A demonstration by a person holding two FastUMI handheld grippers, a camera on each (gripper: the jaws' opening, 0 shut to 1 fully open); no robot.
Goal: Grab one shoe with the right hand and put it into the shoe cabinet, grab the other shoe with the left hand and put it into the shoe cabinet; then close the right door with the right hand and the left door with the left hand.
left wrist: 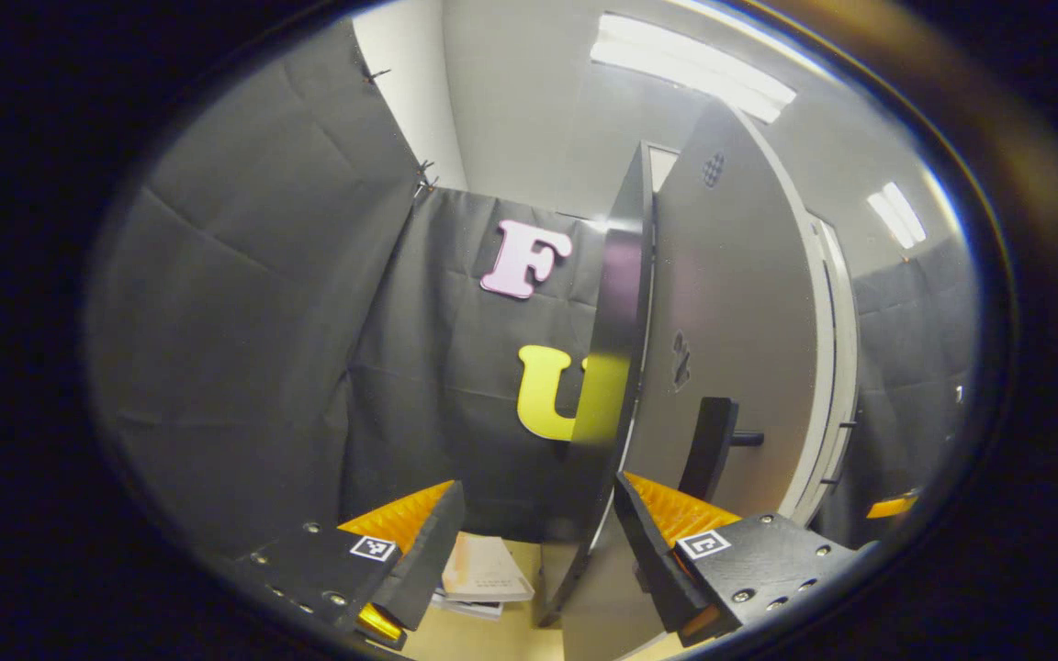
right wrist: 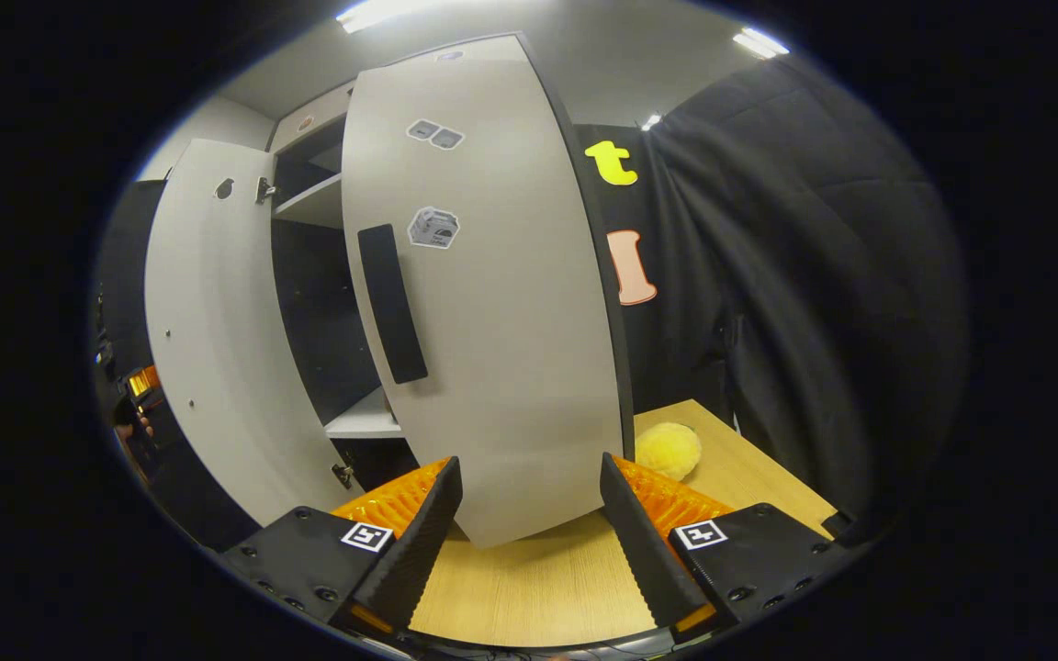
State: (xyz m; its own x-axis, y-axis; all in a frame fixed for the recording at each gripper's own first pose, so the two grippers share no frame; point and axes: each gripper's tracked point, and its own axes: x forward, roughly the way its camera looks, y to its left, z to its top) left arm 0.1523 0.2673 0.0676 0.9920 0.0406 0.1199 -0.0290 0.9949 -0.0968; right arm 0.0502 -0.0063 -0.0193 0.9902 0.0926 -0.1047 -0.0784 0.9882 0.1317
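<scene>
In the left gripper view the cabinet's left door (left wrist: 731, 312) stands edge-on right in front, its dark edge (left wrist: 616, 367) running down between my fingers, closer to the right one. A black handle (left wrist: 708, 445) juts from its grey face. My left gripper (left wrist: 538, 482) is open around that edge, not pressing on it. In the right gripper view the right door (right wrist: 501, 321) with its black handle (right wrist: 391, 303) hangs partly swung, its lower corner between the fingers of my open right gripper (right wrist: 529, 459). Behind it is the shoe cabinet's dark interior (right wrist: 318, 303) with pale shelves (right wrist: 364, 420).
The left door (right wrist: 217, 349) stands wide open at the left of the right gripper view, with the other gripper (right wrist: 139, 381) beyond it. A yellow fluffy ball (right wrist: 667, 450) lies on the wooden table (right wrist: 529, 578) beside the cabinet. Papers (left wrist: 483, 569) lie under the left gripper.
</scene>
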